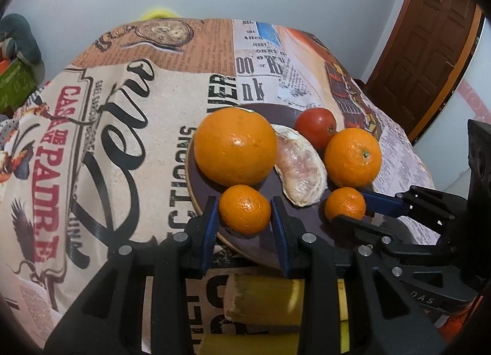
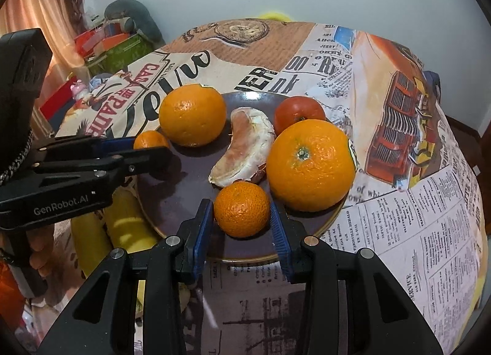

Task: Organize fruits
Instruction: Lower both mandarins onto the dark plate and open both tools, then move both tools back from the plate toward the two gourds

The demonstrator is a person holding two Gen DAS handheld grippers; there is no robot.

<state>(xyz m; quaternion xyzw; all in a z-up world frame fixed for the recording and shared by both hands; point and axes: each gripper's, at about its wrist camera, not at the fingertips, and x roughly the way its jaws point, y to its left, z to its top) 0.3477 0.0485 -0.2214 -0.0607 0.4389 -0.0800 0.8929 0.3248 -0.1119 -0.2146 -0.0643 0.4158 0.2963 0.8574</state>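
Both grippers, left [image 1: 245,217] and right [image 2: 242,217], each sit clamped on a mandarin [image 1: 244,209] [image 2: 242,209] on the plate [image 2: 172,198], so nothing looks sorted yet.

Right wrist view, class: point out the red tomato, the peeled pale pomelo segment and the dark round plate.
Red tomato [image 2: 296,112], right wrist view, upper skin.
Peeled pale pomelo segment [image 2: 245,149], right wrist view, middle of flesh.
Dark round plate [image 2: 172,198], right wrist view, bare left surface.
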